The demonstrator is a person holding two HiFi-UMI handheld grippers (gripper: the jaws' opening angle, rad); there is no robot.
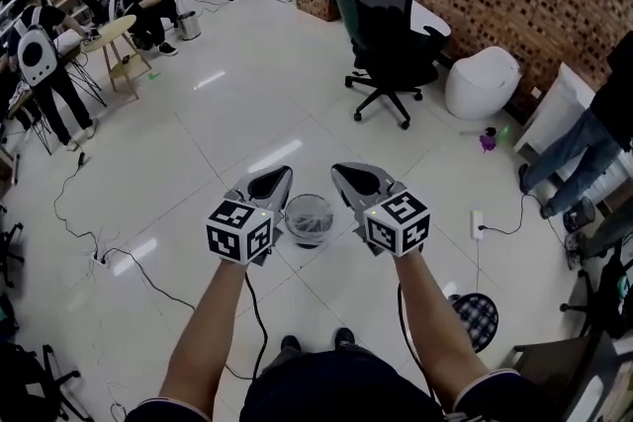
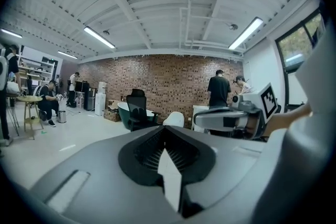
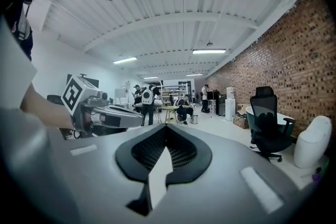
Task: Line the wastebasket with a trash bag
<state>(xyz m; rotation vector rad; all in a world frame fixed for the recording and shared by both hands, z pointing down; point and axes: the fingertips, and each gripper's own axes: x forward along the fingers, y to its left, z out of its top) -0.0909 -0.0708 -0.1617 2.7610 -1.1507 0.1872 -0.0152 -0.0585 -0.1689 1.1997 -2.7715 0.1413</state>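
Wastebasket [image 1: 309, 217] on the tiled floor [image 1: 247, 104], between and beyond left gripper [image 1: 281, 177] and right gripper [image 1: 342, 173]; both pairs of jaws closed, clear of it; cubes bear black-and-white square markers.

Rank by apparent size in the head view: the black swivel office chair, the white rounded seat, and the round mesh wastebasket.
1. black swivel office chair, largest.
2. white rounded seat, middle.
3. round mesh wastebasket, smallest, despite being nearer the camera.
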